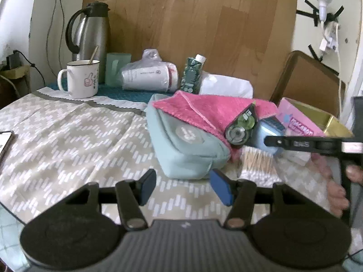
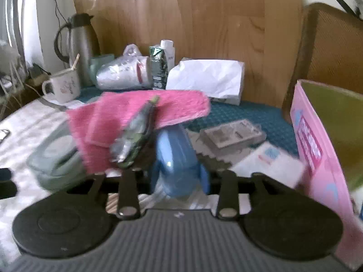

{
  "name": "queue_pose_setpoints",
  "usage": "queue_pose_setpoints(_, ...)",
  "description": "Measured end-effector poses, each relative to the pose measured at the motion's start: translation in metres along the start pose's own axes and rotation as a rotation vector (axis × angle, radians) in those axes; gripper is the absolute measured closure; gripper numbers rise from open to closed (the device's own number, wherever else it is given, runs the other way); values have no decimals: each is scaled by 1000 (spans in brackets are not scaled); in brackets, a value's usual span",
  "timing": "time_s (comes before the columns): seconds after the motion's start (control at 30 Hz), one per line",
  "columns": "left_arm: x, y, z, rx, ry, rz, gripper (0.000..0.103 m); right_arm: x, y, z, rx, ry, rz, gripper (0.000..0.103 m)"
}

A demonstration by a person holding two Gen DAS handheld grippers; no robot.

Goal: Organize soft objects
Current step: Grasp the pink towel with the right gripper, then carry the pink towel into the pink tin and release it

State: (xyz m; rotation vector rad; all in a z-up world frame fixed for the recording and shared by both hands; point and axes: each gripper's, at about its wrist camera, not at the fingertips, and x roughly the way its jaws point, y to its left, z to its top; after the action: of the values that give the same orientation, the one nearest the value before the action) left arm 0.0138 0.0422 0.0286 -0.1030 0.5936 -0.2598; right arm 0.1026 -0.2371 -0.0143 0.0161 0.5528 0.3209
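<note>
Gripping a glossy blue rounded plastic object (image 2: pixel 179 163), right gripper (image 2: pixel 180 181): rigid, slippery. Left gripper (image 1: pixel 182 187) open, empty. Pink terry cloth (image 1: pixel 213 108): limp; pinch hem.

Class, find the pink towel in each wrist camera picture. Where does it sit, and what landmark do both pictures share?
Left wrist: pink towel right of centre, draped over the teal pouch.
Right wrist: pink towel left of centre, above the gripper.
Shared landmark: steel jug at the back left.
</note>
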Motion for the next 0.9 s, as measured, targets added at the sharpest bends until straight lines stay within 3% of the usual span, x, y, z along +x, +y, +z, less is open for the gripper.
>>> queue_pose_setpoints(0.17,4,-22,2,23,15,-134,48,-71,-6,-20,70,-49,52,67)
queue_pose_setpoints(0.37,19,-74,0,109,89,-331,48,-138,-52,-81,282,21,148,66)
queue_pose_setpoints(0.43,23,-100,-4,168,105,-379,48,-165,-65,-98,328,-6,107,63)
queue_pose_setpoints(0.5,26,-126,-8,226,117,-407,48,-186,-75,-108,329,-37,6,61)
queue_pose_setpoints(0.53,27,-139,-10,251,126,-422,48,-194,-79,-112,317,-50,-71,54)
queue_pose_setpoints(0.63,31,-167,-11,293,142,-431,48,-206,-85,-120,278,-73,-284,53)
queue_pose_setpoints(0.77,34,-173,-3,267,138,-388,43,-212,-91,-120,325,-130,-182,52)
queue_pose_setpoints(0.9,46,-157,13,168,173,-360,39,-196,-80,-105,240,-160,-124,50)
